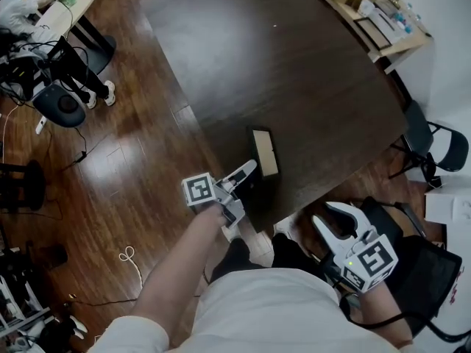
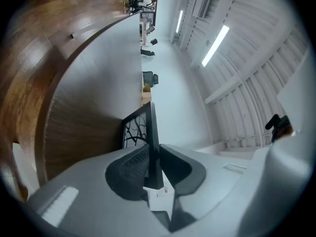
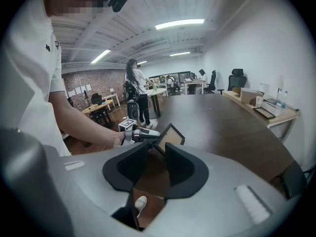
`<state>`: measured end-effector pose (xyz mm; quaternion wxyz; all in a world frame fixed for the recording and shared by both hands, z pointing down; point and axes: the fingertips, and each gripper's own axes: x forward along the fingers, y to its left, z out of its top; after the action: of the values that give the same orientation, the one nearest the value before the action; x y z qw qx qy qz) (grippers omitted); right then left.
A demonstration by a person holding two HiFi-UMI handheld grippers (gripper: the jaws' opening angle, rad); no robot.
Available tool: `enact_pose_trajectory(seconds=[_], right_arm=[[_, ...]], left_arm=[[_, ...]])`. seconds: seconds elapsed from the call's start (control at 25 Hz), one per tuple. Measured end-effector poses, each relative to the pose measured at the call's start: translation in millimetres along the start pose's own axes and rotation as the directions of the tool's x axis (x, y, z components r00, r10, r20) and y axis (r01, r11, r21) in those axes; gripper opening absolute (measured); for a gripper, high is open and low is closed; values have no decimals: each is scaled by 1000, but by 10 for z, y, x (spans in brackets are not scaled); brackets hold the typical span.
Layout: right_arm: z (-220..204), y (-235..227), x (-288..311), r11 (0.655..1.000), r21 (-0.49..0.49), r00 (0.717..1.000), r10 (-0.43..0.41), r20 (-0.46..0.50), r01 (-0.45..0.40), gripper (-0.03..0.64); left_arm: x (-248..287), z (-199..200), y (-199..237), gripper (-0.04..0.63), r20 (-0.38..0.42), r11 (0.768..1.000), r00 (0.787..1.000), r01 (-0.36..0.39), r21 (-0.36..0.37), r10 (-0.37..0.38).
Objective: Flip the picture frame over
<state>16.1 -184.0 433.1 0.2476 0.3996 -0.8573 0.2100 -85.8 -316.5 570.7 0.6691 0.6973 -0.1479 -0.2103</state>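
The picture frame has a black border and stands tilted up on its edge on the dark table, near the front edge. My left gripper is shut on the frame's near edge. In the left gripper view the frame runs edge-on between the two pads, and its face shows a black branching pattern. My right gripper hangs off the table to the right, open and with nothing in it. From the right gripper view the frame shows its tan backing beyond the open right gripper, with the left gripper at its edge.
A light wooden shelf with small items stands past the table's far right corner. Black chairs are at the right. A person's legs and a round stool base are at the far left on the wood floor.
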Motion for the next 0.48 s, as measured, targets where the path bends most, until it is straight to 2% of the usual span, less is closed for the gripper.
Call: enact_pose_trajectory(seconds=[0.16, 0.32, 0.48], right_arm=[[-12, 82, -6, 999, 22, 999, -36, 2, 36, 110], [-49, 191, -65, 996, 44, 997, -84, -1, 84, 110], [-212, 310, -161, 989, 69, 992, -128, -11, 129, 110]], left_arm=[[-28, 59, 178, 52, -31, 999, 998, -48, 16, 48], [-72, 135, 377, 49, -72, 987, 987, -139, 82, 145], [-61, 188, 439, 46, -80, 980, 980, -173, 94, 181]])
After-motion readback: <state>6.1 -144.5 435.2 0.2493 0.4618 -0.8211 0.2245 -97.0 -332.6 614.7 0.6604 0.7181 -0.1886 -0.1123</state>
